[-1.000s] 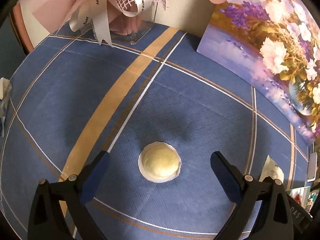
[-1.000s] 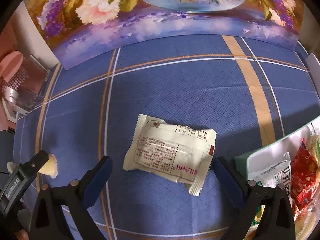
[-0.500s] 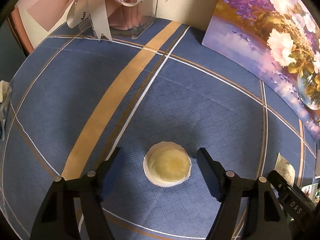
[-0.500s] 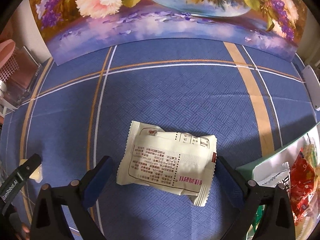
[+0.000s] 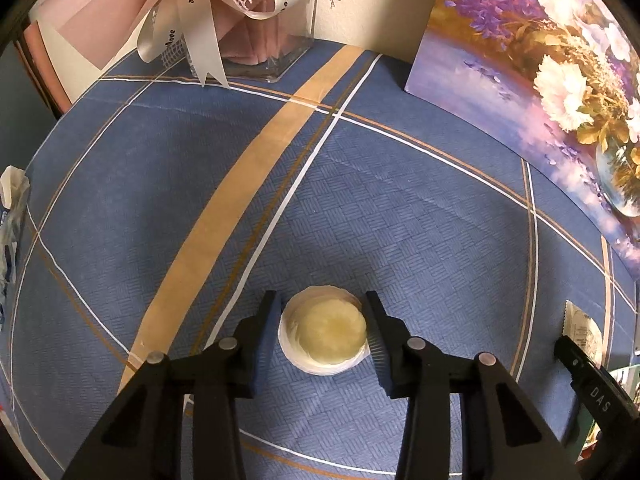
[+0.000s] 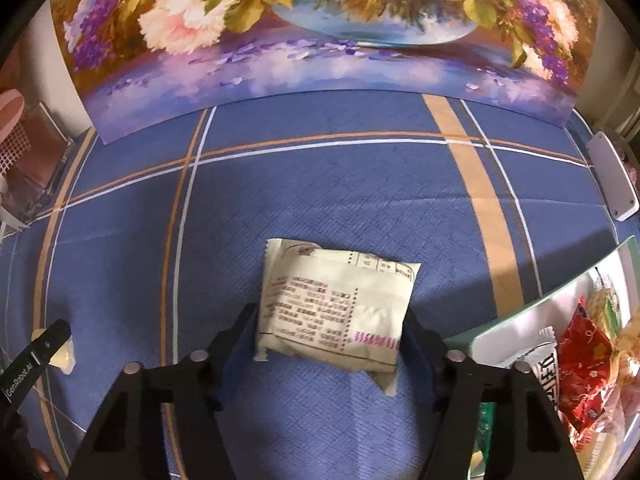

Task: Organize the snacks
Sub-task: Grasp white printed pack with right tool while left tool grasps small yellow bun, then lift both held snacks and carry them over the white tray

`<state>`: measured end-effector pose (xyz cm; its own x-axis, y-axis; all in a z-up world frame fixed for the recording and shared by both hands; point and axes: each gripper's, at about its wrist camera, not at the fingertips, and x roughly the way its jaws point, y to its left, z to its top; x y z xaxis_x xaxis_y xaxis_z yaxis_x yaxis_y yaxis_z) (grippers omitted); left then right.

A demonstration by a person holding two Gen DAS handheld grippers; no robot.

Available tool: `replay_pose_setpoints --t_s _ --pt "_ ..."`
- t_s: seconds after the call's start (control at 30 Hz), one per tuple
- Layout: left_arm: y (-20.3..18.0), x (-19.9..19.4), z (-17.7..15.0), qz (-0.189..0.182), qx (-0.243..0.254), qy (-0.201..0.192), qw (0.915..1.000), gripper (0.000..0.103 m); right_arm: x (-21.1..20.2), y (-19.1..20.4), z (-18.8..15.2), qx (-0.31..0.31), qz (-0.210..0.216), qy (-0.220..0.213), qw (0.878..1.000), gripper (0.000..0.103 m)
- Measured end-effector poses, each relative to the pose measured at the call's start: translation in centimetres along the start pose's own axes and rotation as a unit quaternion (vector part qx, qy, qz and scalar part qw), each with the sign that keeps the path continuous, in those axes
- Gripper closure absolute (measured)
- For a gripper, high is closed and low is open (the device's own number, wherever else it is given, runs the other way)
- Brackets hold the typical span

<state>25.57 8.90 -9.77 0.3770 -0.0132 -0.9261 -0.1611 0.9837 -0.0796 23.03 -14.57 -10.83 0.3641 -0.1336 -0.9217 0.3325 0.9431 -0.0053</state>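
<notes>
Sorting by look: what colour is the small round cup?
Pale yellow, white rim; left wrist view.

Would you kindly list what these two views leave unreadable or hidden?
- Cream snack packet, right wrist view: print blurred, unreadable; front face turned down.
- Snack box, right wrist view: cut off by the frame edge, contents partly unseen.
- Jelly cup, left wrist view: base hidden, label unseen.

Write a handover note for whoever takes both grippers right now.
Left gripper: jaws closing around the round jelly cup on the blue tablecloth, pads at its sides.
Right gripper: jaws closing on the cream snack packet.
White tray on the right already holds several snacks.
Done: both pieces framed.
Left: finish the grips, carry both to the tray.
</notes>
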Motion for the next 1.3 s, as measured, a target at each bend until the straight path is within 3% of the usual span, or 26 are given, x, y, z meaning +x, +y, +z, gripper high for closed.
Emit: replay_pose_setpoints --t_s 0.67,0.9,1.0,1.1,1.3 --pt "-0.3 -2.1 -0.3 -0.030 -0.001 -0.015 0.9994 0.064 -3.6 -1.6 0.4 0.001 0.028 -0.008 1.000 0.042" --pt "-0.7 -1.7 -0.4 -0.028 0.007 -0.007 0.9996 0.064 -2.8 -1.4 0.0 -0.004 0.027 0.002 1.000 0.042" --pt "-0.8 -1.4 -0.4 -0.022 0.009 0.003 0.9997 0.060 -2.6 -1.3 0.0 -0.005 0.030 0.005 1.000 0.041" --pt "-0.7 -0.8 -0.6 -0.011 0.016 0.019 0.9996 0.036 -2.7 -1.3 -0.2 -0.007 0.031 0.008 0.999 0.042" --pt "-1.5 0.4 -1.2 0.012 0.036 0.008 0.9992 0.036 -2.6 -1.5 -0.5 -0.005 0.035 0.013 0.999 0.042"
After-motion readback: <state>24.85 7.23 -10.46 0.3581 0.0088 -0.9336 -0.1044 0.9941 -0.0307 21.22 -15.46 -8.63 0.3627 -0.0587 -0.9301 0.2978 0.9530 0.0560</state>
